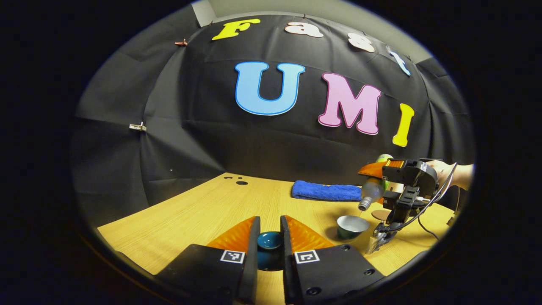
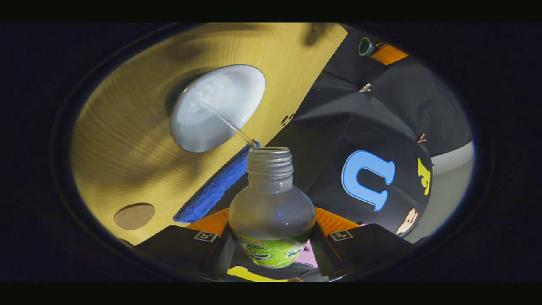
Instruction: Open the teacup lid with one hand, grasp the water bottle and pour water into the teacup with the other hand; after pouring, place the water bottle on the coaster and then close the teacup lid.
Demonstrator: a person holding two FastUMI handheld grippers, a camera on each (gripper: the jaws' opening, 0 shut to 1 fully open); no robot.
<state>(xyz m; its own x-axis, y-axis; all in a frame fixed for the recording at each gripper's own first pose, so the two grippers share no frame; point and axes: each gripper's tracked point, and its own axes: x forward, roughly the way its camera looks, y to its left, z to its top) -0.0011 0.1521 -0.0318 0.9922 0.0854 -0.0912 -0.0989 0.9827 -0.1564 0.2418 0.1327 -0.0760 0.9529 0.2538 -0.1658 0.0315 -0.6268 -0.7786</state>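
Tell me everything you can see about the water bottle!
The water bottle is clear plastic with a round belly, a threaded neck and no cap. A green label wraps its lower part. The right gripper holds it by the body, both fingers pressing its sides. It is tipped over above the teacup, and a thin stream of water runs from its mouth into the cup. It looks nearly empty.

The clear water bottle, uncapped and green-labelled, tilts steeply, a thin stream running from its mouth into the open dark-green teacup with a pale inside. The teal lid is lifted away; the round brown coaster lies bare nearby.
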